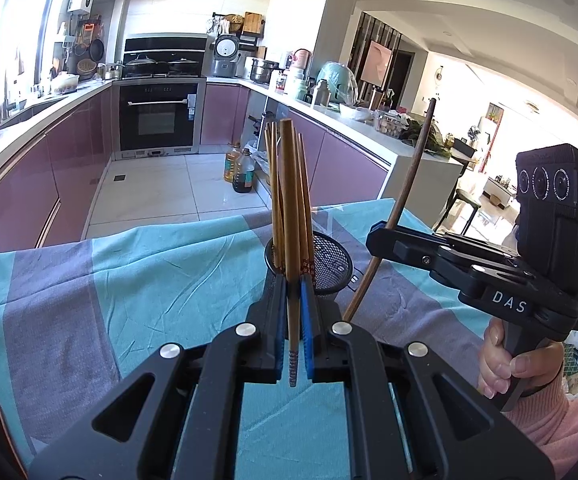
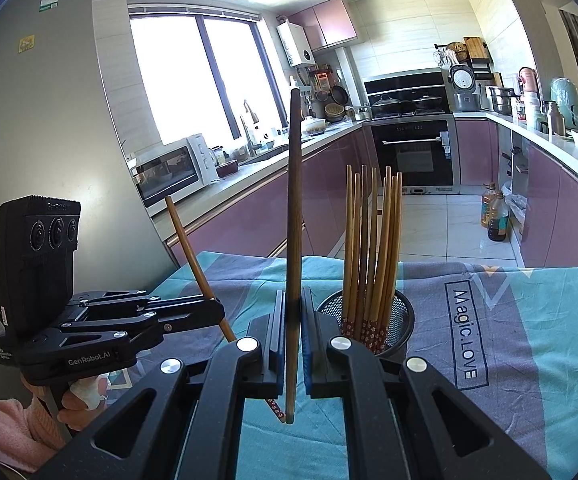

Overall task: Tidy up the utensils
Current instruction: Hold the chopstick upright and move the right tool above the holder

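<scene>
A black mesh holder (image 2: 385, 320) stands on the cloth-covered table and holds several light wooden chopsticks (image 2: 373, 248) upright; the holder also shows in the left wrist view (image 1: 329, 264). My left gripper (image 1: 293, 292) is shut on a light wooden chopstick (image 1: 291, 216), held upright just in front of the holder; the same gripper shows in the right wrist view (image 2: 213, 308). My right gripper (image 2: 292, 304) is shut on a dark brown chopstick (image 2: 295, 208), upright to the left of the holder; it shows in the left wrist view (image 1: 377, 236) with its chopstick (image 1: 409, 184).
The table is covered by a teal and grey cloth (image 2: 529, 340). Beyond the table's far edge are the tiled kitchen floor, purple cabinets (image 1: 69, 168), an oven (image 1: 157, 116) and oil bottles (image 1: 241, 172). A fridge (image 2: 41, 140) stands to the left.
</scene>
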`<state>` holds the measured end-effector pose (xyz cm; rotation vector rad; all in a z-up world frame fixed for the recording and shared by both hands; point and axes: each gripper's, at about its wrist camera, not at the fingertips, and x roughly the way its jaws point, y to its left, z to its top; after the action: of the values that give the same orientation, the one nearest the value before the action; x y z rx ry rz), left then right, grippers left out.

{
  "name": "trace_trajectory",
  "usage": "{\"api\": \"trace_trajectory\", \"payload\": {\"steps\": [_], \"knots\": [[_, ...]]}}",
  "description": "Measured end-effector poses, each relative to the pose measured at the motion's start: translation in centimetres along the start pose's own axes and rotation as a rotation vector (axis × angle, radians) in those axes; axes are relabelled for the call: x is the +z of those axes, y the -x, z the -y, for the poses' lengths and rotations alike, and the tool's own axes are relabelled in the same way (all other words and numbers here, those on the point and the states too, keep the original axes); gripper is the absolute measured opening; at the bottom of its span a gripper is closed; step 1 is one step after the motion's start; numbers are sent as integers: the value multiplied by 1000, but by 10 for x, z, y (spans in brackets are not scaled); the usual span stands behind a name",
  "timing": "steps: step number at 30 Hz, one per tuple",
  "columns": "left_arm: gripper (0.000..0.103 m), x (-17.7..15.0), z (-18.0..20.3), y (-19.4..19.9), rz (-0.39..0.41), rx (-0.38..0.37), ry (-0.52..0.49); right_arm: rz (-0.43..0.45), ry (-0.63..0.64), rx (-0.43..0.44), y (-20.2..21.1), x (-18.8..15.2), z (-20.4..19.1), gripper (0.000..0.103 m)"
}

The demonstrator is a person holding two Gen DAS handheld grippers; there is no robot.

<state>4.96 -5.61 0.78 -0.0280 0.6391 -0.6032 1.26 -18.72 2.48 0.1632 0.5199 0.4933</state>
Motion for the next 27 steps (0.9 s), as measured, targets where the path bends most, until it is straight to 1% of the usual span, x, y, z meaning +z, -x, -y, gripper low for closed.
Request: {"api": "trace_trajectory", "payload": {"steps": [27], "knots": [[8, 8, 2, 8, 6, -7, -32, 18, 4, -3, 4, 12, -1, 6]]}}
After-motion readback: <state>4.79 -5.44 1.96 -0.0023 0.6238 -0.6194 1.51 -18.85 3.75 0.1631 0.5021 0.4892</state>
